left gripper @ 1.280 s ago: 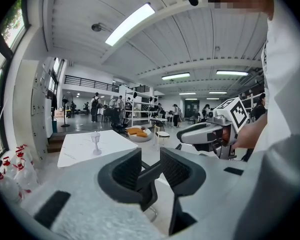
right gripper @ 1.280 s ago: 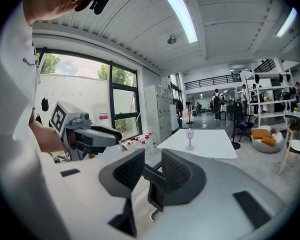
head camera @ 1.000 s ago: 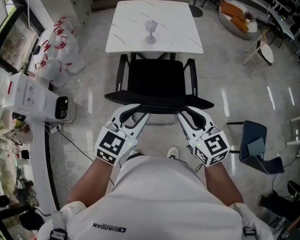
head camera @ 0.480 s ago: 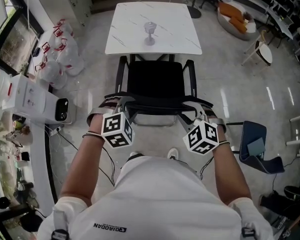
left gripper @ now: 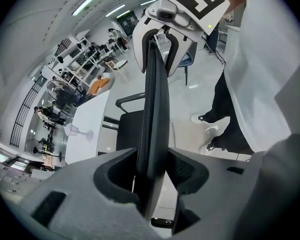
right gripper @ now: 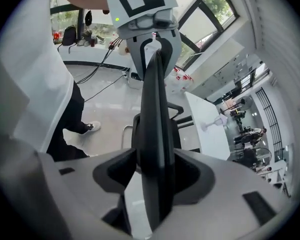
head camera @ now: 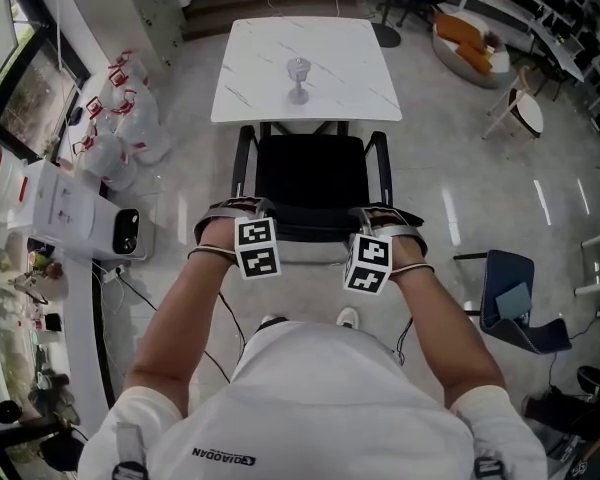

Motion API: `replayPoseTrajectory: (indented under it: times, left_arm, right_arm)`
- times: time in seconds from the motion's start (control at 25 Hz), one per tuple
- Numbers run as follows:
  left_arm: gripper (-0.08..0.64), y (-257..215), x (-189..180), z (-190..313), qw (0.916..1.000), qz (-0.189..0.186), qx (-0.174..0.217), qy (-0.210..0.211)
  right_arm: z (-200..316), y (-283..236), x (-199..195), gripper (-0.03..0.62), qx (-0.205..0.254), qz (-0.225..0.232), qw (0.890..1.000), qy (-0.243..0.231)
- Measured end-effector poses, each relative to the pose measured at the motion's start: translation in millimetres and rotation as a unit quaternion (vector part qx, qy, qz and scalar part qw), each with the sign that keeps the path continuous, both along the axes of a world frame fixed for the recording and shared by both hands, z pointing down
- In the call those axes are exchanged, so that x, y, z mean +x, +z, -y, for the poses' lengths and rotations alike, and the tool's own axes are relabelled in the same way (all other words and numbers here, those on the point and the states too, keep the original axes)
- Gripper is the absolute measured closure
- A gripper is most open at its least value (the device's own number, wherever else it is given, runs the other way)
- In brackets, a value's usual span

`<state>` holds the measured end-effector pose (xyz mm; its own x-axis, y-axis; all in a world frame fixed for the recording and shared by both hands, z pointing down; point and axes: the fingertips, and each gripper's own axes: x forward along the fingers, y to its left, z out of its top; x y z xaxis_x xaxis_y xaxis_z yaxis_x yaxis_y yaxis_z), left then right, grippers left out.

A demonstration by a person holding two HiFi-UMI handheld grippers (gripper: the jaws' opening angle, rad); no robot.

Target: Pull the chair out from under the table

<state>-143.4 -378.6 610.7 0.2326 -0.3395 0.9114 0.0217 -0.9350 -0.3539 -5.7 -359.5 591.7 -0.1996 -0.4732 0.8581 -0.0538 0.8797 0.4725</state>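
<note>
Jaws of left gripper [left gripper: 154,159] and right gripper [right gripper: 155,159], just opened wide, straddle the chair backrest [head camera: 313,230]; pulling unclamped risks slipping off.

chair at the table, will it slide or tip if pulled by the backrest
No wheels show on the chair, so it probably drags, not rolls. The glossy floor should let it slide. Pulling high on the thin backrest might tilt it backward.
</note>
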Motion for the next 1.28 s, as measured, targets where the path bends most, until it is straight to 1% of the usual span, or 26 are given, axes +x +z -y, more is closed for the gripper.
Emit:
replayPoseTrajectory:
  times: [0.12,0.24,0.32,0.4,0.48,0.56,0.68,0.96,1.12,1.28]
  left_arm:
    - [0.383,15,3,3,0.9999,0.008,-0.014,0.001]
    - [0.387,25,2,9,0.9994,0.032,-0.011,0.003]
    - [0.403,30,-1,13,0.9986,0.052,-0.007,0.003]
    - [0.425,31,-3,13,0.9979,0.063,-0.012,0.004]
    - [0.426,31,-2,12,0.9977,0.065,-0.017,0.006]
    - [0.432,31,-2,12,0.9978,0.064,-0.009,0.009]
    - [0.440,31,-2,13,0.9979,0.064,0.003,0.011]
    - [0.453,34,-3,11,0.9976,0.068,-0.004,0.016]
    - [0.456,34,-3,11,0.9977,0.064,0.007,0.020]
    - [0.457,35,-3,7,0.9977,0.065,-0.008,0.018]
  right_arm:
    - [2,17,1,0.371,-0.010,-0.027,1.000,-0.011]
    - [6,26,4,0.374,-0.008,-0.052,0.998,-0.019]
    - [9,27,5,0.396,-0.006,-0.057,0.998,-0.016]
    - [12,26,6,0.414,0.000,-0.059,0.998,-0.014]
    - [15,24,7,0.451,0.013,-0.061,0.998,-0.013]
    - [17,22,8,0.520,0.025,-0.063,0.998,-0.012]
    - [17,23,8,0.528,0.030,-0.064,0.997,-0.014]
    - [15,25,7,0.535,0.023,-0.065,0.998,-0.012]
    - [13,26,6,0.538,0.017,-0.063,0.998,-0.018]
    - [10,25,5,0.540,0.015,-0.061,0.998,-0.021]
